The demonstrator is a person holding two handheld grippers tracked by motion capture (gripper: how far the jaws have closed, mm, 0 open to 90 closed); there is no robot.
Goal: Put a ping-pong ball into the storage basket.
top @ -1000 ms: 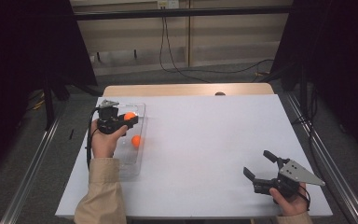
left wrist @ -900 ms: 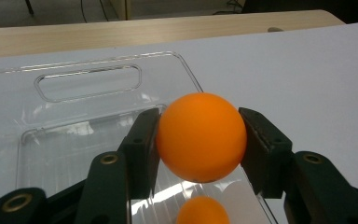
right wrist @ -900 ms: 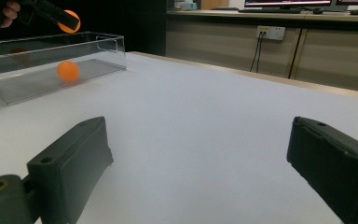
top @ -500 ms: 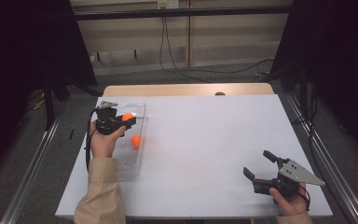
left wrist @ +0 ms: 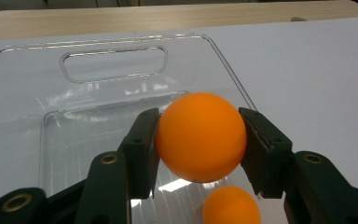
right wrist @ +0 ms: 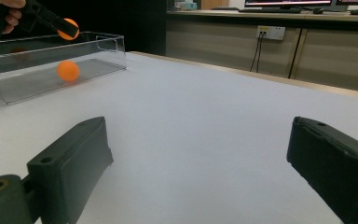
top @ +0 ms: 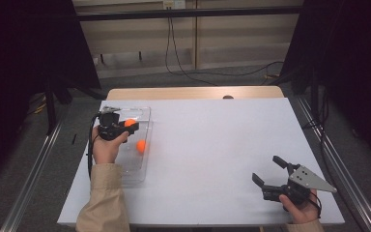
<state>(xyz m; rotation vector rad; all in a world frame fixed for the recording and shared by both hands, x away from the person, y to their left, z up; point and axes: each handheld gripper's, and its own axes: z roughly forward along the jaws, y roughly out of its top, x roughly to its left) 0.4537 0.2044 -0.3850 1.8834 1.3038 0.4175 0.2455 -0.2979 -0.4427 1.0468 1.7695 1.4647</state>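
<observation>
We hold the left gripper (top: 128,126) over the clear plastic bin (top: 144,112) at about ten o'clock on the white desk (top: 212,150). Its fingers (left wrist: 142,144) are closed on an orange ball (left wrist: 200,136), one pad pressing each side of it, so the ball sits squarely between them and clear of the bin's floor. In the high view this held ball (top: 130,123) shows as an orange spot just at the gripper's tip, above the far half of the bin.

A second orange ball (top: 141,146) lies on the bin's floor, toward six o'clock from the held one and apart from it; in the left gripper view it shows (left wrist: 231,205) below the held ball, near the bottom edge. The bin's far wall has a handle slot (left wrist: 113,64) cut into it.

Our right gripper (top: 269,171) rests low at about five o'clock on the desk, well apart from the bin. Its fingers (right wrist: 72,163) stand wide open with nothing between them, only bare desk surface. From its view the bin (right wrist: 98,51) sits far off at ten o'clock, with the left gripper and its ball (right wrist: 68,29) above it.
</observation>
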